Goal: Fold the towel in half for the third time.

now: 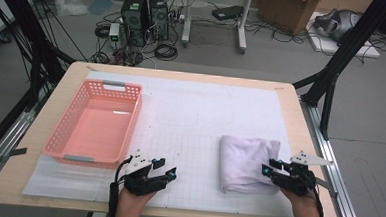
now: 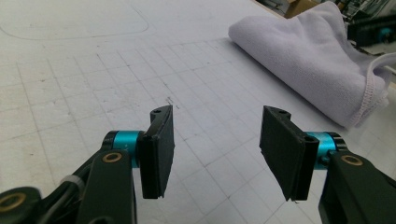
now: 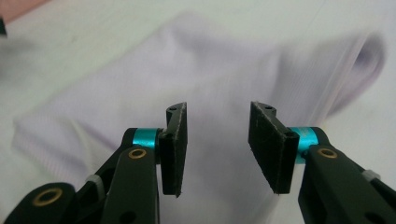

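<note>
While both hands hold low at the near edge of the bench (image 1: 281,100), the high view sets the scene: folded lilac towel (image 1: 248,164) lying flat on the white grid mat (image 1: 194,138), right gripper (image 1: 273,169) just at its near right corner, left gripper (image 1: 165,168) well apart on bare mat, pink basket (image 1: 97,123) standing empty off to the left.

Over to the left gripper view: left gripper (image 2: 217,149) jaws parted, nothing between them, grid mat below, and the towel (image 2: 308,60) sits off to the upper right with its stitched hem curling at the corner.

Now the right gripper view, blurred: right gripper (image 3: 217,144) jaws partly spread and empty, the towel (image 3: 140,88) directly ahead, not clamped.

The risk, as I judge it: a bite taken here could catch just the top layer, so the fold peels open on the lift, and a loose corner could drag or snag on that basket rim.
</note>
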